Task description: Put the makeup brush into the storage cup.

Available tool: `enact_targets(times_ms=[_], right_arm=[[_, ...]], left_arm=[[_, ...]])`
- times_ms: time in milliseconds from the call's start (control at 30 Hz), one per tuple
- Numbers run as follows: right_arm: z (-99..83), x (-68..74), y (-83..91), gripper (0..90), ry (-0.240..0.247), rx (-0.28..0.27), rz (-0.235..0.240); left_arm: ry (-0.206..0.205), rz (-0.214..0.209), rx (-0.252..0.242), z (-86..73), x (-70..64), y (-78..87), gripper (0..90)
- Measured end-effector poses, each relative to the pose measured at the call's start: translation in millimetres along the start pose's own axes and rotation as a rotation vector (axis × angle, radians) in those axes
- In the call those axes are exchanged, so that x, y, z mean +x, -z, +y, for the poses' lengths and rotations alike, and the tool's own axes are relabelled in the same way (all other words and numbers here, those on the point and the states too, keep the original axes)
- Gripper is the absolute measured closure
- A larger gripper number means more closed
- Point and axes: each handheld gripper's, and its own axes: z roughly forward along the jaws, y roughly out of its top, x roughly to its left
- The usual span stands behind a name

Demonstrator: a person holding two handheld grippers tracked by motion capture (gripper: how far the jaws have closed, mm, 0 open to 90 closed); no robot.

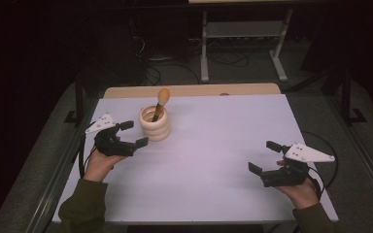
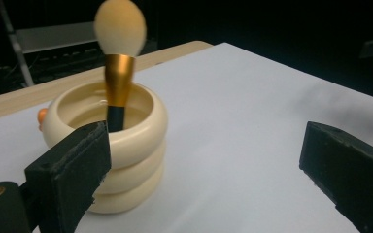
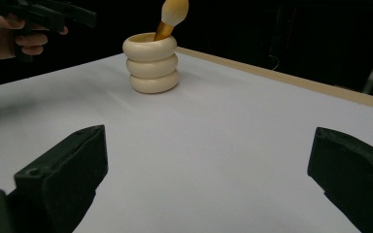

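A: Any readable text, labels or numbers?
B: None. The cream holder [image 1: 155, 124] by the left tongs [image 1: 130, 133] is blank, same for the brush [image 1: 161, 101] and tabletop [image 1: 213, 145].

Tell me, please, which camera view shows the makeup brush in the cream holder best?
The left gripper view: the brush is close, showing its fluffy head, gold ferrule and black handle inside the holder. The high view shows it small; the right gripper view shows mostly its head, cut at the top edge.
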Motion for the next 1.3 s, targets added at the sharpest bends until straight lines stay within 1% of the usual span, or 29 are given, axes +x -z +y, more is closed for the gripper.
enact_targets(times_ms=[67,133,333,433,500,533,567,667,800,867,900,967,1033,1067,1100,1133,1233,1300], right_arm=[[-0.1,-0.1,0.0,0.3,0.0,0.001,0.0],[-0.2,0.1,-0.2,0.3,0.002,0.002,-0.001],[-0.5,1.0,0.2,0.3,-0.002,0.004,-0.004],[-0.8,0.9,0.1,0.3,0.001,0.005,-0.005],[-0.9,1.4,-0.1,0.3,0.003,0.008,-0.004],[-0.9,1.4,-0.1,0.3,0.003,0.008,-0.004],[-0.9,1.4,-0.1,0.3,0.003,0.009,-0.004],[-1.0,1.1,0.1,0.3,0.003,0.007,-0.006],[-1.3,0.9,0.6,0.3,0.004,0.008,-0.008],[-1.5,0.7,0.6,0.3,0.005,0.009,-0.009],[-1.6,0.7,0.7,0.3,0.005,0.01,-0.007],[-1.7,0.8,0.8,0.3,0.004,0.009,-0.007],[-1.8,1.6,1.3,0.3,-0.007,0.014,-0.005],[-1.8,1.5,1.3,0.3,-0.006,0.013,-0.005],[-2.0,0.8,0.9,0.3,0.003,0.009,-0.008],[-2.0,0.8,0.9,0.3,0.003,0.009,-0.008],[-2.1,0.8,0.6,0.3,0.006,0.007,-0.007],[-2.2,0.7,0.5,0.3,0.006,0.006,-0.008]], left_arm=[[0.002,-0.008,-0.016,-0.6,-3.2,2.9,4.3],[0.0,-0.005,-0.024,-2.5,-6.5,4.9,4.3],[0.015,-0.016,-0.021,-11.7,-14.4,10.6,4.3],[0.012,-0.019,-0.007,-15.8,-17.5,12.9,4.3],[0.002,-0.015,-0.004,-17.8,-19.7,14.9,4.3],[0.008,-0.017,-0.006,-19.0,-20.8,15.3,4.3],[0.003,-0.016,-0.001,-20.1,-21.4,16.3,4.3],[0.008,-0.019,-0.003,-23.6,-24.0,18.8,4.3],[-0.004,-0.019,0.003,-28.2,-28.9,22.5,4.3],[-0.002,-0.023,0.003,-31.9,-31.0,24.1,4.3],[0.003,-0.022,0.006,-33.8,-32.3,24.8,4.3],[-0.001,-0.026,0.015,-37.5,-33.6,26.4,4.3],[0.001,-0.027,0.02,-41.1,-35.5,27.9,4.3],[-0.002,-0.026,0.027,-42.4,-36.0,29.0,4.3],[0.006,-0.028,0.025,-44.0,-37.1,29.5,4.3],[-0.003,-0.025,0.034,-45.4,-36.9,30.5,4.3],[0.002,-0.019,0.048,-49.8,-37.5,32.1,4.3],[-0.009,-0.018,0.057,-52.0,-37.5,33.7,4.3]])
